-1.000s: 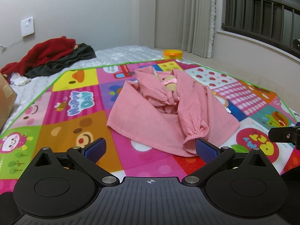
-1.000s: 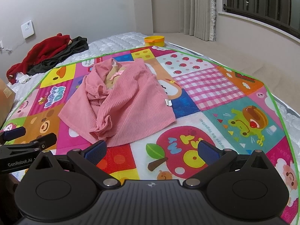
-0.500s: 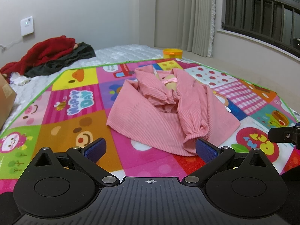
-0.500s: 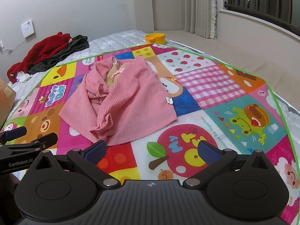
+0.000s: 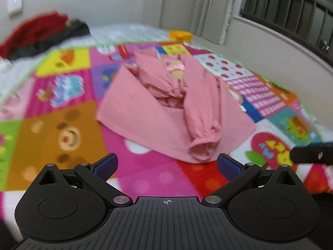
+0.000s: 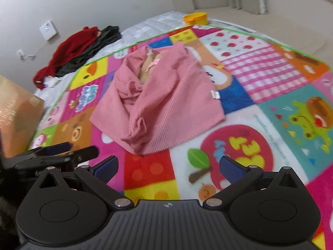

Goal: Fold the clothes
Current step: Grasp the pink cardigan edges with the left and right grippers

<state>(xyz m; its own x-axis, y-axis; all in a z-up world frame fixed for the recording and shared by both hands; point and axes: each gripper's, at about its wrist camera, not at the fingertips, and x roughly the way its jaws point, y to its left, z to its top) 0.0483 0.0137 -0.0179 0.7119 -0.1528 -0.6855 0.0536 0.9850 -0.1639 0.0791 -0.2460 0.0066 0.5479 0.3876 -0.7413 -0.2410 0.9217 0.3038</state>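
Both grippers, left gripper [image 5: 166, 164] and right gripper [image 6: 168, 165], spread, empty; pink ribbed sweater [image 6: 158, 104] soft, limp, light; pinch hem corners.

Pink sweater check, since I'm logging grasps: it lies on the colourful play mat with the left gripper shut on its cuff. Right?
Not quite. The pink sweater does lie on the play mat, but the left wrist view shows the left gripper open, short of the cuff.
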